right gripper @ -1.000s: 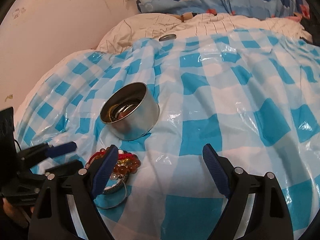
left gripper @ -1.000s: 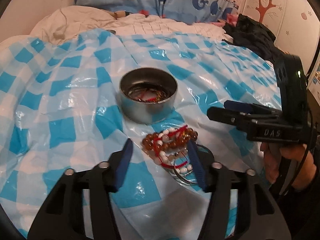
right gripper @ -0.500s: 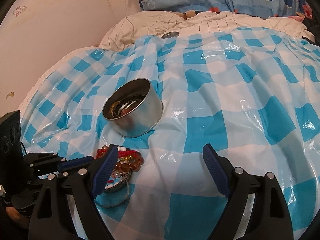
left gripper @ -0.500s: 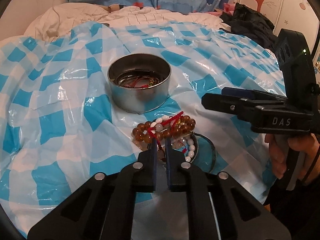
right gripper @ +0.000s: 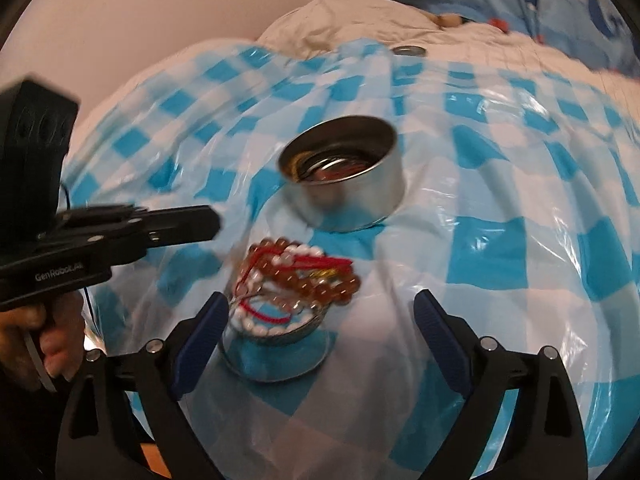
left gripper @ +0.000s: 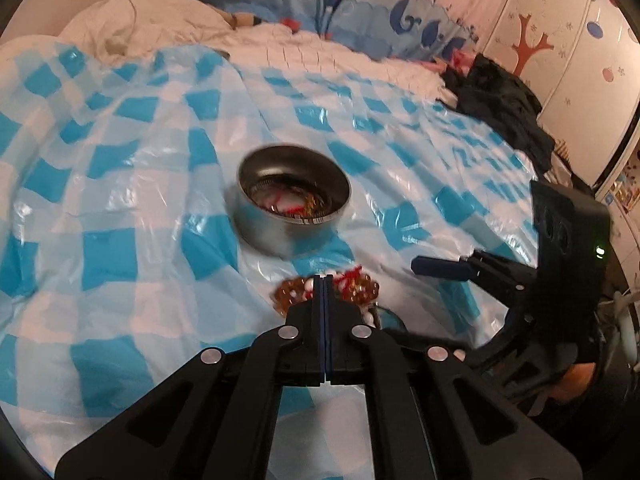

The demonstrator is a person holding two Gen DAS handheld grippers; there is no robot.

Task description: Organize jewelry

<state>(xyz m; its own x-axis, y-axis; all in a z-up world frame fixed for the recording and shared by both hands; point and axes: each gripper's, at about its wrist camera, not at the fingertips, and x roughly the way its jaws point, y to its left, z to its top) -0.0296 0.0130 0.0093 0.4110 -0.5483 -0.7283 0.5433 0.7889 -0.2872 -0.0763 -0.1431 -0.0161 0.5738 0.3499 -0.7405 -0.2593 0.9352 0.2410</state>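
Observation:
A pile of bracelets point(right gripper: 298, 276), amber beads, white beads, red cord and a metal bangle, lies on the blue-checked plastic sheet point(right gripper: 520, 264). A round metal tin point(right gripper: 344, 172) with jewelry inside stands just beyond it; it also shows in the left wrist view point(left gripper: 292, 204). My left gripper point(left gripper: 323, 280) is shut, empty, tips raised above the pile's point(left gripper: 360, 286) near edge; in the right wrist view point(right gripper: 208, 220) it is clear of the beads. My right gripper point(right gripper: 320, 312) is open, straddling the pile from just behind it; it shows at the right in the left wrist view point(left gripper: 440, 268).
The sheet covers a bed with white bedding point(left gripper: 160, 20) and whale-print pillows point(left gripper: 360, 4) at the far end. A small metal lid point(right gripper: 408, 51) lies near the pillows. Dark clothes point(left gripper: 504, 100) lie at the right by a wall.
My left gripper closed from wide open, then lifted back off the pile without holding anything. My right gripper moved left and forward until its open jaws frame the bracelets.

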